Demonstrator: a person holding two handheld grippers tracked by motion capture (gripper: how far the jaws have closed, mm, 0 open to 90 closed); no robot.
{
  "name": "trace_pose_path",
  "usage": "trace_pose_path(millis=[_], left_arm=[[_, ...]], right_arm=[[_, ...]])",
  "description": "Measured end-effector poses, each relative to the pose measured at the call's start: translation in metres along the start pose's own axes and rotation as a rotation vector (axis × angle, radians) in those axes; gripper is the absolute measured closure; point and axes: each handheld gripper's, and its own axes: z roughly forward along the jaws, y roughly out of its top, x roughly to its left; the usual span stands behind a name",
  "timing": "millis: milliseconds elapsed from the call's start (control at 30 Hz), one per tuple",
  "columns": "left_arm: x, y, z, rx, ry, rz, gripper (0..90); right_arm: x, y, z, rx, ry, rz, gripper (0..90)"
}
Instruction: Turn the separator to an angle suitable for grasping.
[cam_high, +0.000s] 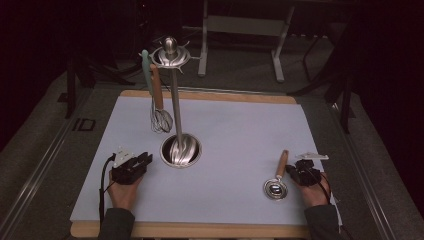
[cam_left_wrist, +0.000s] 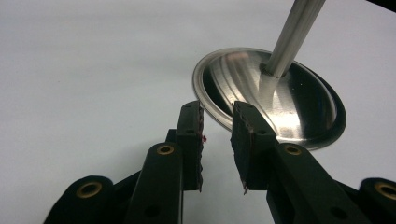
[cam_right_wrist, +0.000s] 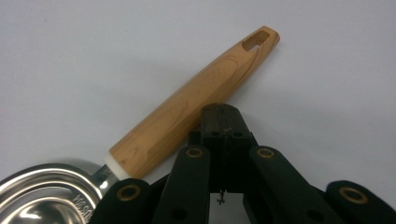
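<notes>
Your high view has the mat (cam_high: 225, 130), the utensil stand (cam_high: 176, 100) w/ a whisk (cam_high: 160, 117) hanging. Left gripper (cam_left_wrist: 217, 122) sits partly open, empty, by the stand base (cam_left_wrist: 289, 102). Right gripper (cam_right_wrist: 223, 112) is closed, empty, tips beside the ladle (cam_high: 278, 182) handle (cam_right_wrist: 196, 100); its view shows the handle's slot.

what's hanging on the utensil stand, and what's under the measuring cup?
The stand carries a whisk with a wooden handle, plus a pale green handle whose lower end is hidden behind it. The measuring cup lies on the mat.

Wooden table (cam_high: 200, 230); grey mat (cam_high: 240, 135); stand (cam_high: 180, 149), ladle (cam_high: 278, 181).
</notes>
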Motion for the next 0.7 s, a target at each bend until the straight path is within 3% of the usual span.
trace_pose_path(millis=[433,533,700], left_arm=[[0.001,0.000,0.000,0.002,-0.007,-0.003,72.9],[0.001,0.000,0.000,0.001,-0.010,-0.004,72.7],[0.001,0.000,0.000,-0.001,-0.010,-0.003,72.6]], right_arm=[[0.021,0.016,0.011,0.033,0.054,-0.086,89.9],[0.024,0.019,0.013,0.041,0.081,-0.086,89.9],[0.033,0.026,0.016,0.065,0.097,-0.137,89.9]])
